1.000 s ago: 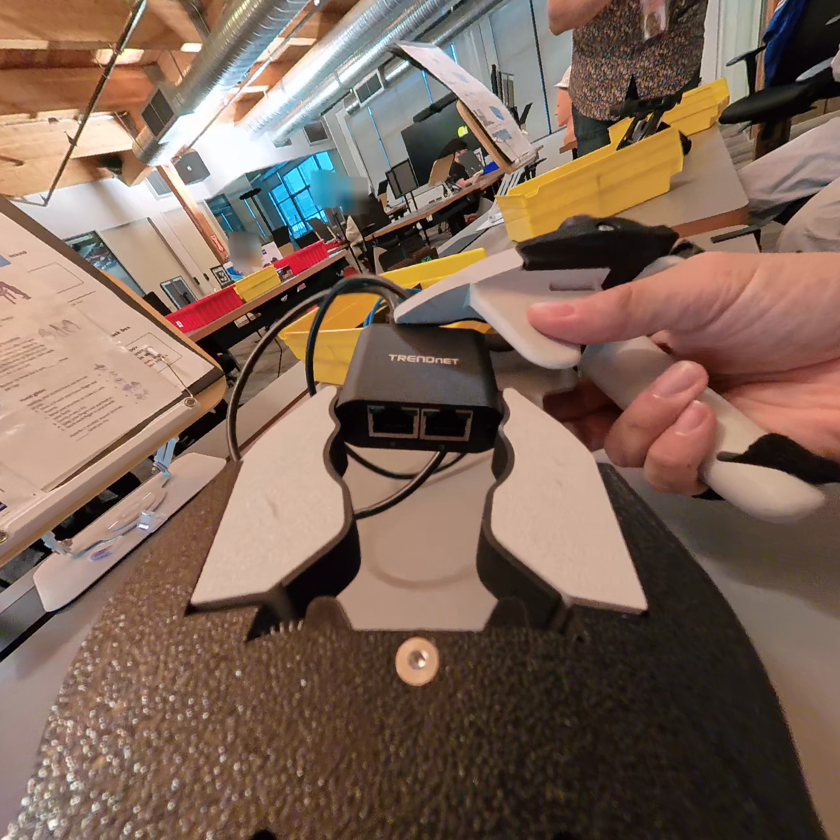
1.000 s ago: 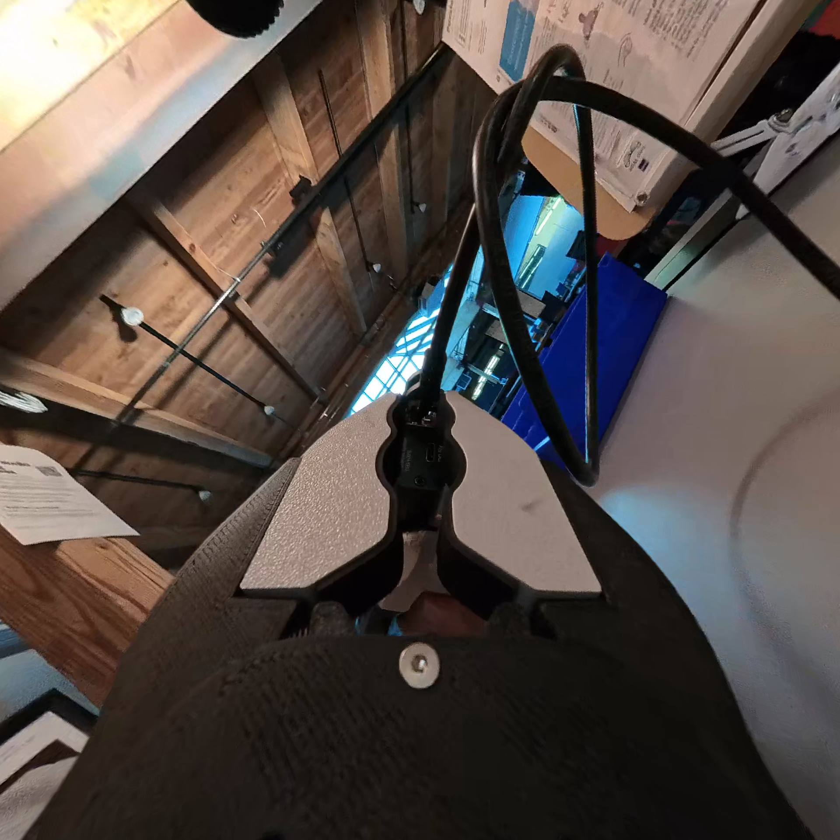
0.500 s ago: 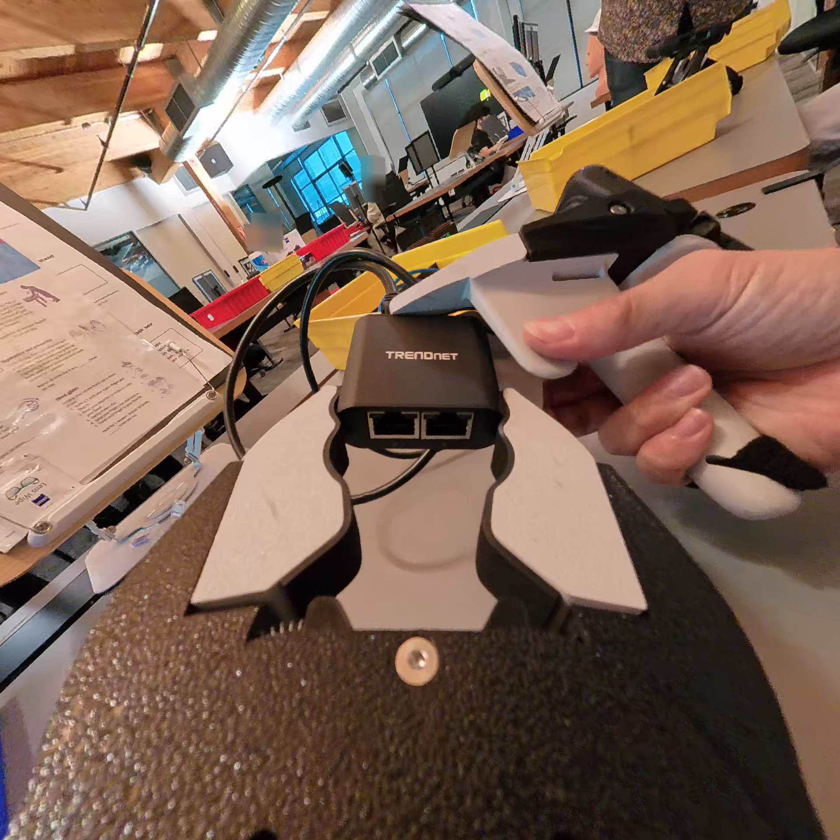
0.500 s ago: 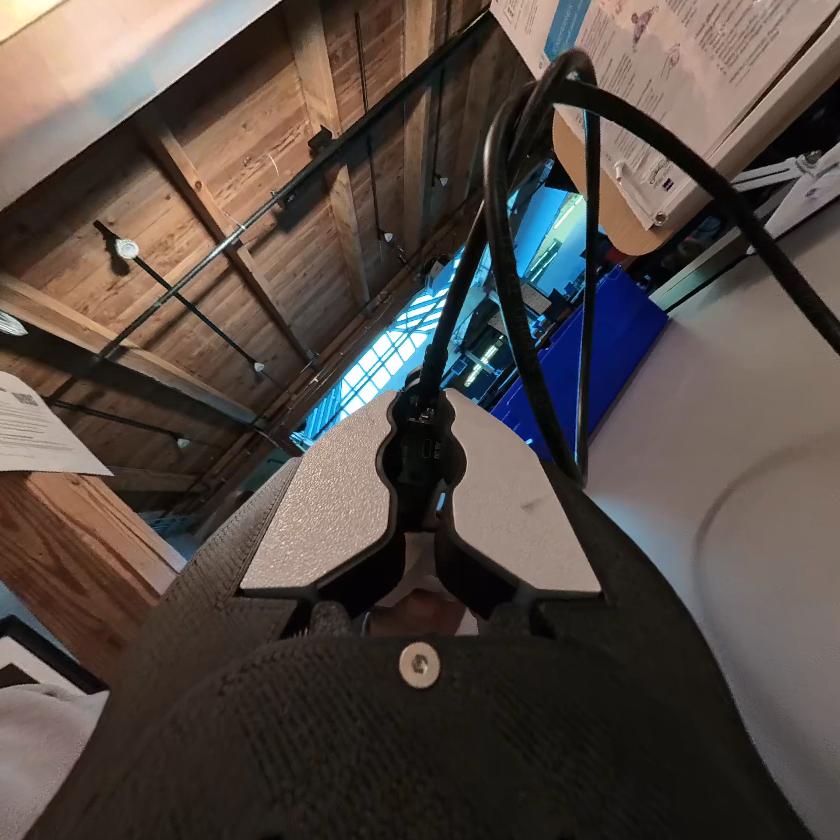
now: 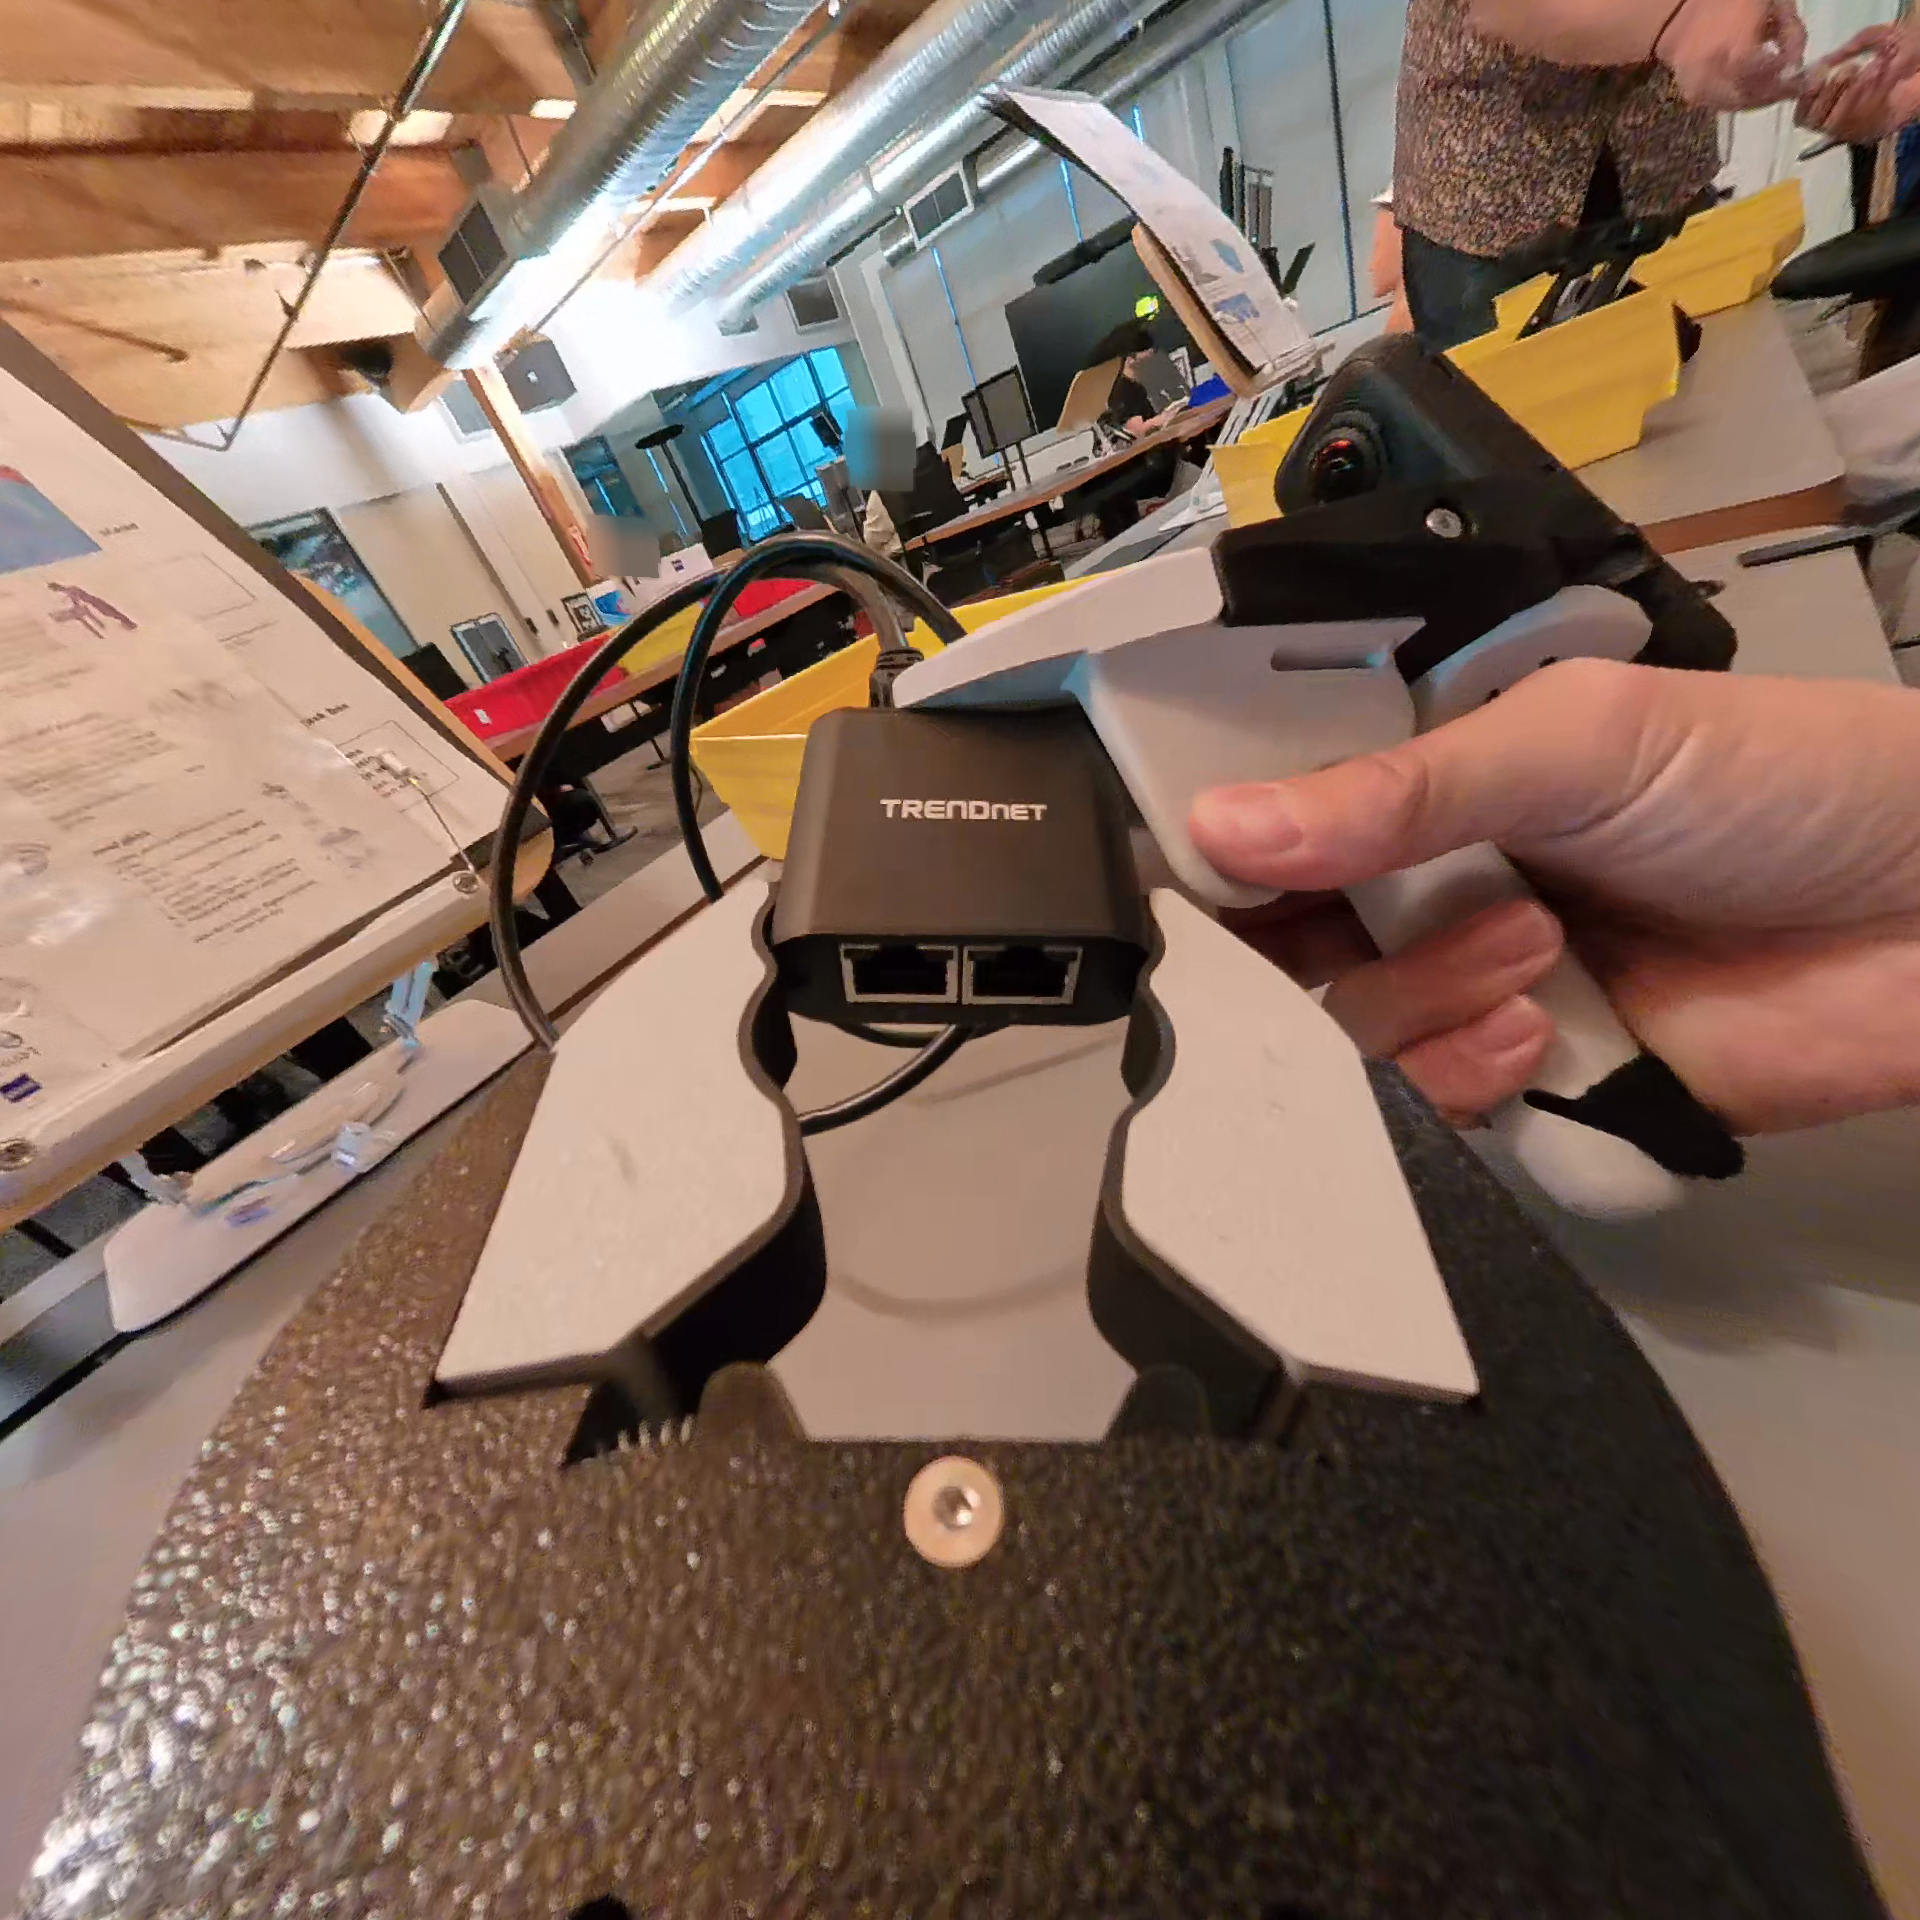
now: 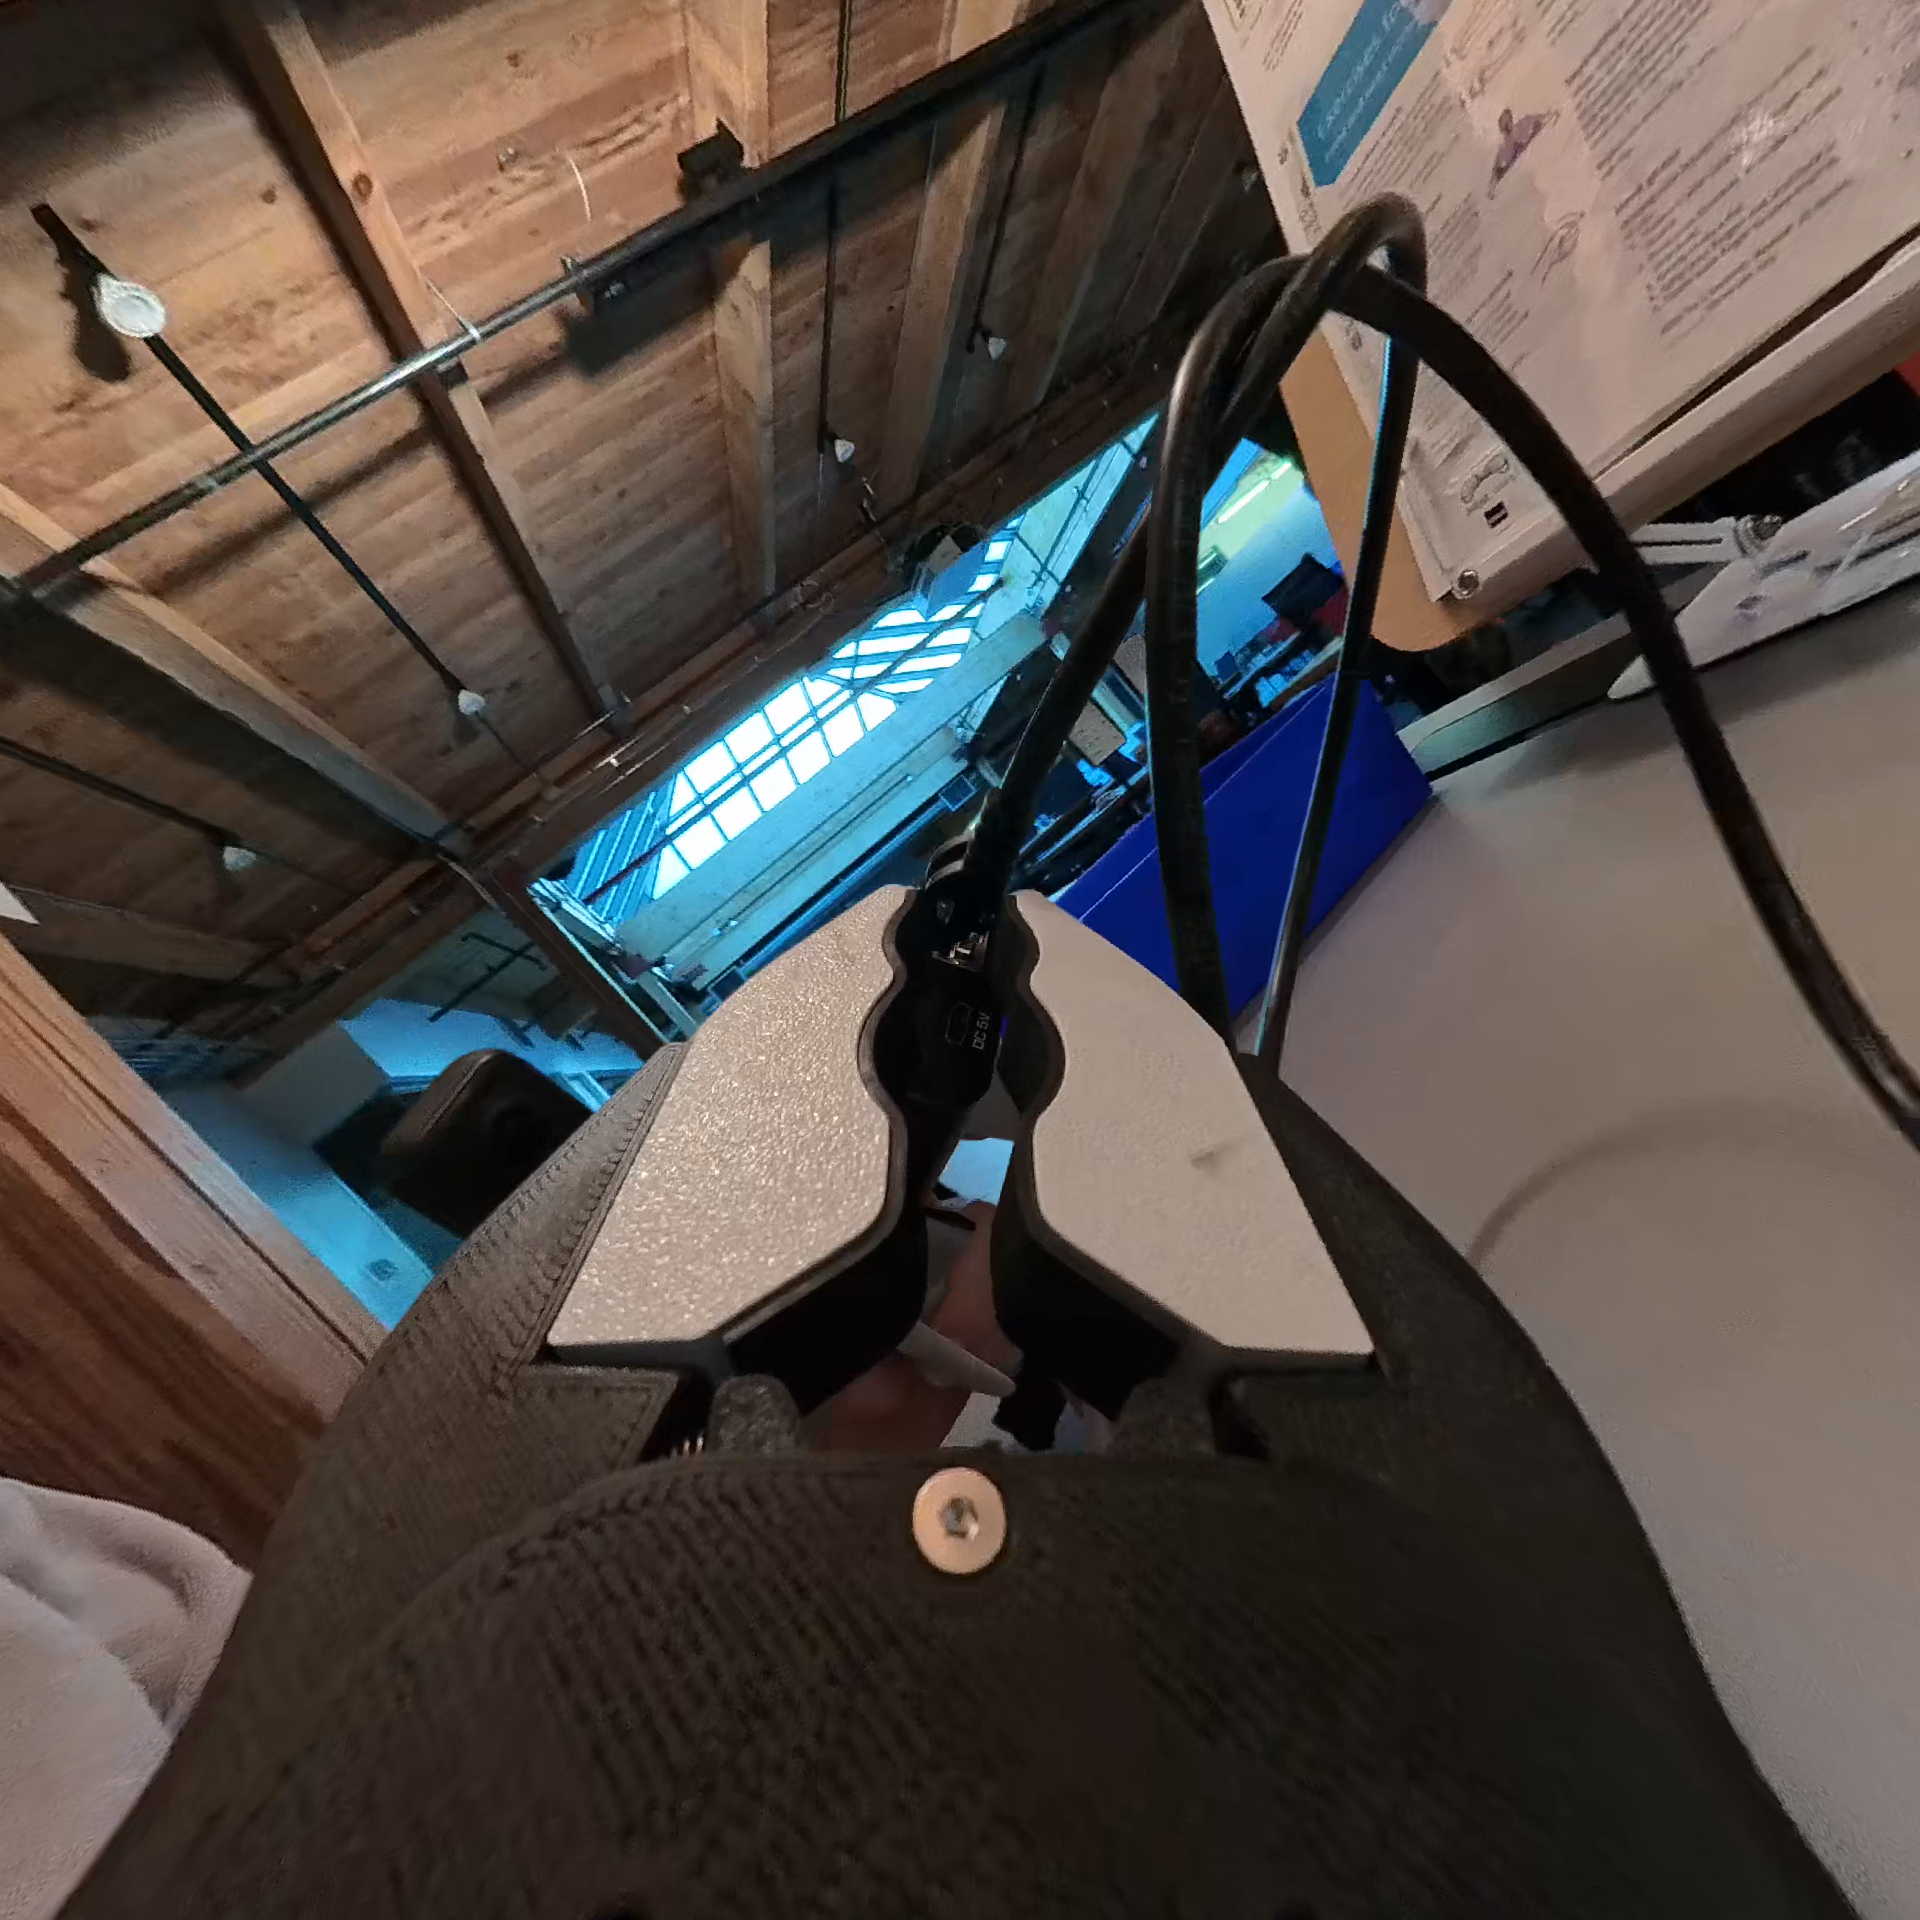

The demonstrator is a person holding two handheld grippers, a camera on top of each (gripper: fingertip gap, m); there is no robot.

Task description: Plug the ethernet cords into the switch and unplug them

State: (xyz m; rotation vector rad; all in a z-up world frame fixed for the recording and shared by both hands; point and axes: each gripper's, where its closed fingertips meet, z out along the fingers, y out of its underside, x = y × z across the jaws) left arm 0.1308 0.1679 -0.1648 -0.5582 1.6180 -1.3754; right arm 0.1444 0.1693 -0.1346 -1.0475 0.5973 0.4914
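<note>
A black two-port switch [image 5: 961, 862] sits between the fingers of my left gripper [image 5: 958, 935], which is shut on its sides. Both ports face me and are empty. A hand holds my right gripper [image 5: 935, 686], which comes in from the right over the switch's back end. In the right wrist view my right gripper [image 6: 961, 977] is shut on the switch's narrow rear edge [image 6: 966, 1029]. A thick black cord [image 6: 1174, 623] leaves that end and loops up and down to the table. The cord loops also show in the left wrist view [image 5: 582, 748].
A paper on a tilted wooden stand [image 5: 208, 779] is close at the left. The grey table [image 5: 1766, 1351] runs under both grippers. Yellow bins [image 5: 1558, 384] and a standing person [image 5: 1538, 125] are at the back right. A blue bin [image 6: 1247, 831] sits beyond the table edge. Both grippers' tips are close together, under 4 cm apart.
Both grippers keep their hold on the switch. The right gripper has swung upward, so its camera housing now shows above the hand. The view has shifted a little against the room.
</note>
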